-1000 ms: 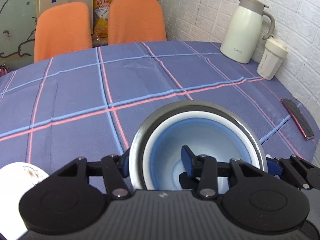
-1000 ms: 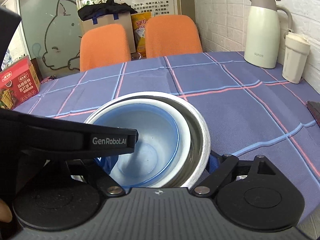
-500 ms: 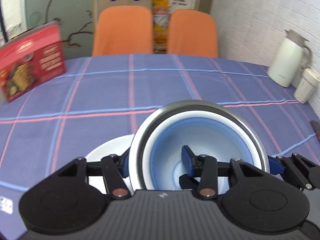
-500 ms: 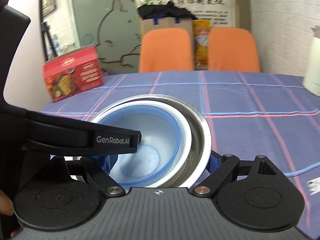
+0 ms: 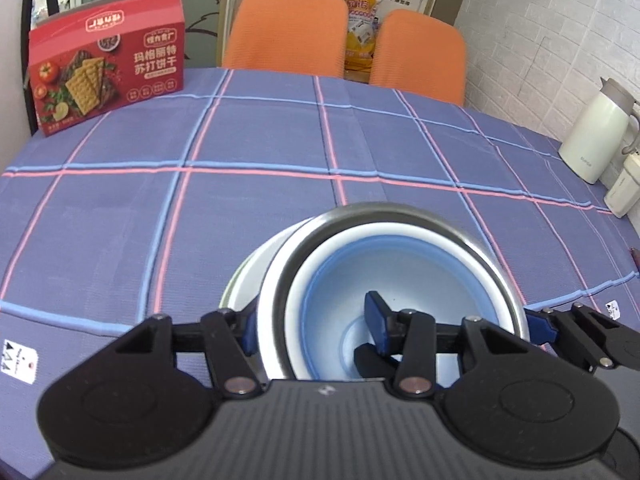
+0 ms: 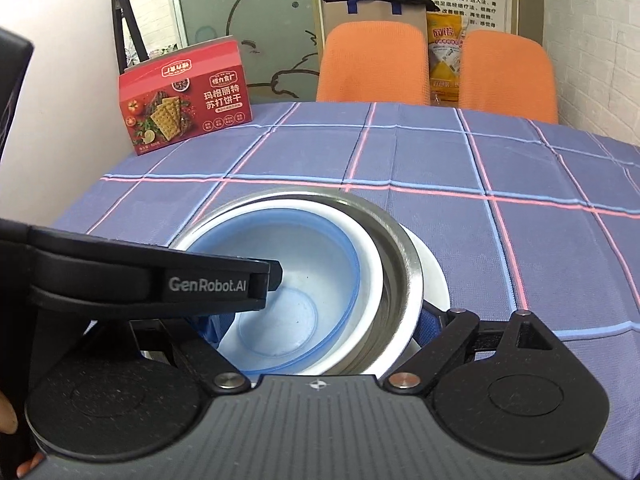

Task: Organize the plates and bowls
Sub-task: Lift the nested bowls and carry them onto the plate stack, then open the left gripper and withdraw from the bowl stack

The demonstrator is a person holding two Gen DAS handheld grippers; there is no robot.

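A round desk (image 5: 248,208) covered by a blue-violet cloth with pink and light-blue grid lines is shown in both wrist views, with two orange upholstered chairs (image 5: 286,28) drawn up at its far edge. A red cardboard cracker box (image 5: 108,64) is seen standing upright on the far left of the desk, and a cream thermal jug (image 5: 596,136) with a small lidded cream cup (image 5: 624,188) just beside it is seen at the far right, against a white brick wall. Near the front edge, a nested stack is shown: a brushed stainless-steel bowl (image 5: 380,216) outermost, a white bowl (image 5: 352,244) inside it, and a translucent blue plastic bowl (image 5: 400,276) innermost. A flat white plate (image 5: 248,272) is visible beneath and to the left of the stack in the left view, and as a white crescent at its right side in the right view; whether the steel bowl is touching the plate cannot be told. The left tool (image 5: 312,324) is shown pinching the stack's left wall, one blue-padded finger outside the steel rim and the other inside the blue bowl. The right tool (image 6: 316,328) is shown closed on the stack's right wall, one finger outside the steel bowl and the other inside the blue bowl, partly hidden by the black body of the left tool.
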